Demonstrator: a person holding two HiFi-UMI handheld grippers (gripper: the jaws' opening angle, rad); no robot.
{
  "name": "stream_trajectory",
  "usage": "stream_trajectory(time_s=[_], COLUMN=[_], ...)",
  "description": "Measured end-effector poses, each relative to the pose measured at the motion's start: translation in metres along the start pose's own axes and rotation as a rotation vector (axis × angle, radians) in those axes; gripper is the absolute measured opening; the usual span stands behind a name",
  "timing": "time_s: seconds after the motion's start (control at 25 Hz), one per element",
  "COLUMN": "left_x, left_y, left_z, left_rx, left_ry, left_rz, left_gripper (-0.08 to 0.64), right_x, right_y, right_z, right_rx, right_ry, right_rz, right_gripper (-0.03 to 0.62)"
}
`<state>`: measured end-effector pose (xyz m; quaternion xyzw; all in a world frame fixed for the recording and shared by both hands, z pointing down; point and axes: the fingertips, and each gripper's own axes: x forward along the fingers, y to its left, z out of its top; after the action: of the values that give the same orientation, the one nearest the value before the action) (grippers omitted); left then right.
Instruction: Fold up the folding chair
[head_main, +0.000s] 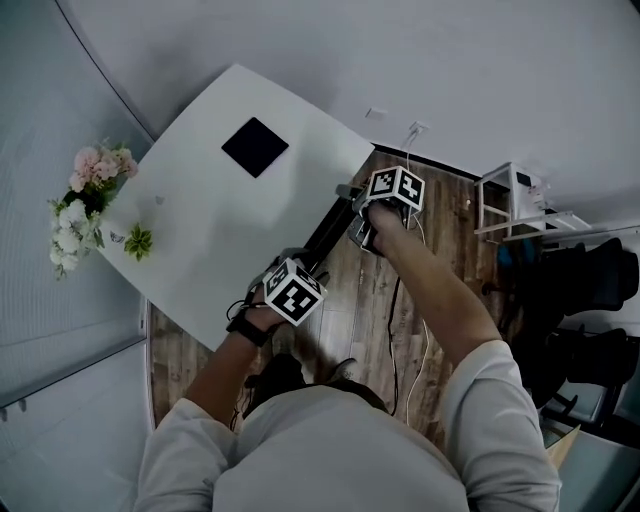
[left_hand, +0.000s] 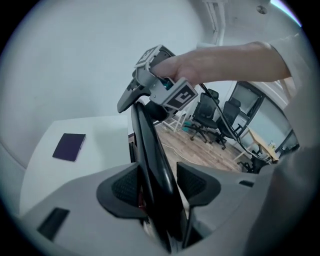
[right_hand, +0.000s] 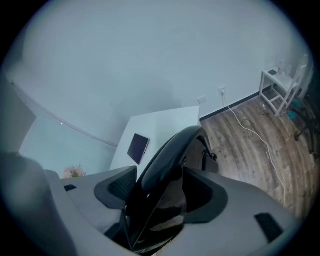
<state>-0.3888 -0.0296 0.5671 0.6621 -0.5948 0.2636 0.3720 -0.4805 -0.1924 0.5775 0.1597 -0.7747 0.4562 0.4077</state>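
Beside the white table (head_main: 200, 225), black folding chair (head_main: 325, 233) (slim, edge-on).

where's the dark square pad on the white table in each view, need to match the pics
Head view: the dark square pad is upper centre, on the far part of the white table.
Left gripper view: left of middle, left of the black folding chair frame.
Right gripper view: centre-left, just above the left jaw.
Shared landmark: the white table it lies on, seen in all three.
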Motion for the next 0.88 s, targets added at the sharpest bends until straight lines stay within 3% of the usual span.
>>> stream_trajectory(time_s=[0.2, 0.44, 0.6, 0.88], left_x=[-0.004, -0.028, -0.043, -0.045], left_y=[0.006, 0.011, 0.007, -0.047], left_z=[-0.003, 0.023, 0.064, 0.133], left_rx=[0.037, 0.037, 0.104, 0.106], left_ry=[0.013, -0.077, -0.154, -0.289], left_rz=[0.080, 0.226, 0.332, 0.331], left_gripper=[0.250, 0.250, 0.250, 0.249], right_x=[-0.022, -0.092, -0.170, -0.310], right_y=[0.007, -0.022, -0.061, -0.141], right_z=[-0.003, -0.006, 0.001, -0.013], right_rx=[-0.001, -0.096, -0.214, -0.377], right_ry=[-0.032, -0.149, -0.306, -0.538], right_rz=[0.116, 0.166, 0.120, -0.039], right_gripper=[0.305, 0.300, 0.281, 0.258])
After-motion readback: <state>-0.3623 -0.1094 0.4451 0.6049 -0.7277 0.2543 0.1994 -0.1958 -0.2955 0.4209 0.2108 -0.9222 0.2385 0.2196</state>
